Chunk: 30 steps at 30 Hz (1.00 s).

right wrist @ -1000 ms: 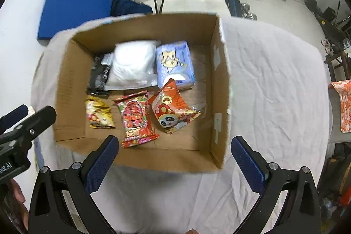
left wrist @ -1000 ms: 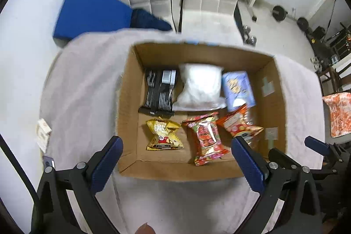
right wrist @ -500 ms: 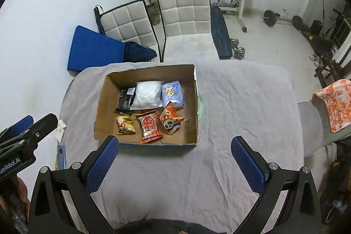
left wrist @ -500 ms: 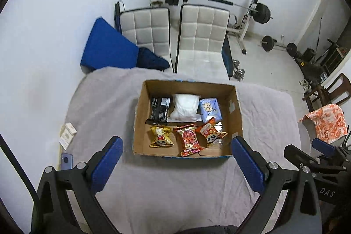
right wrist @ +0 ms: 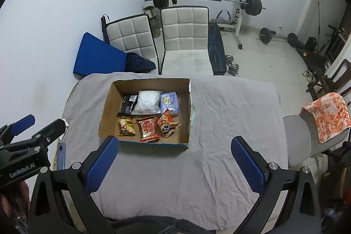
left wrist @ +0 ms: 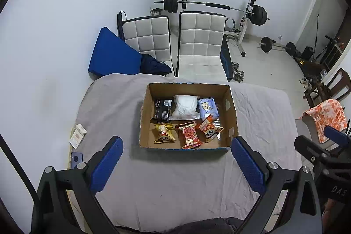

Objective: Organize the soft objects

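Observation:
An open cardboard box stands on the grey-clothed table. Inside lie a black packet, a white soft pack, a blue tissue pack, a yellow snack bag, a red snack bag and an orange panda bag. My left gripper is open and empty, high above the table's near side. My right gripper is open and empty, likewise raised well back from the box.
A small white carton and a blue phone-like item lie at the table's left edge. Two white padded chairs and a blue mat stand behind the table. A chair with an orange towel is at the right. Weights sit beyond.
Both grippers have pulled up and back from just above the box, so the whole table and room now show. The box contents have not moved.

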{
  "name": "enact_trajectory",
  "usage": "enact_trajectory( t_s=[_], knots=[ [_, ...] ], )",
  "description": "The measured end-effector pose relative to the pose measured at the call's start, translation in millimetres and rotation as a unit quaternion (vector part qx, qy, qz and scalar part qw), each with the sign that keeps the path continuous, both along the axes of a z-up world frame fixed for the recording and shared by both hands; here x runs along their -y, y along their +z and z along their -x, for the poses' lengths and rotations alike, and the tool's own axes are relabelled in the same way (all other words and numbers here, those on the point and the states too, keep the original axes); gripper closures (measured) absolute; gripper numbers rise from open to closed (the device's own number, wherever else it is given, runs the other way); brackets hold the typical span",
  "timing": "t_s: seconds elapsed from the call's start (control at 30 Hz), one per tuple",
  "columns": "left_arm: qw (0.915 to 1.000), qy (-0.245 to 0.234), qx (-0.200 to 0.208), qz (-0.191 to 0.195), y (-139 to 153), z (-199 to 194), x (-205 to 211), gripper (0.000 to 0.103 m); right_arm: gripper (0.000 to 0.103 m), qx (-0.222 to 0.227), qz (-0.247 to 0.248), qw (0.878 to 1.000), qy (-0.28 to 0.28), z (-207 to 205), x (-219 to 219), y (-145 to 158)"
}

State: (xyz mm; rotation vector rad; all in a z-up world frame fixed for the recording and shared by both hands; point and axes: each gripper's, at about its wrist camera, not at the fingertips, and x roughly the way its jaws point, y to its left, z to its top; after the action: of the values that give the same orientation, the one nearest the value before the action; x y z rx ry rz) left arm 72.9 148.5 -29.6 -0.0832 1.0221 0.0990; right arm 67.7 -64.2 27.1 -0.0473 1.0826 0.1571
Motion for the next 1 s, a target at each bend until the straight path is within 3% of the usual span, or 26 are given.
enact_trajectory(
  t_s=[1.0],
  knots=[
    [0.9997,0.012,0.019,0.003,14,22,-3,0.002,0.0,0.023,0.017,1.0,-0.011,24,7,22]
  ],
)
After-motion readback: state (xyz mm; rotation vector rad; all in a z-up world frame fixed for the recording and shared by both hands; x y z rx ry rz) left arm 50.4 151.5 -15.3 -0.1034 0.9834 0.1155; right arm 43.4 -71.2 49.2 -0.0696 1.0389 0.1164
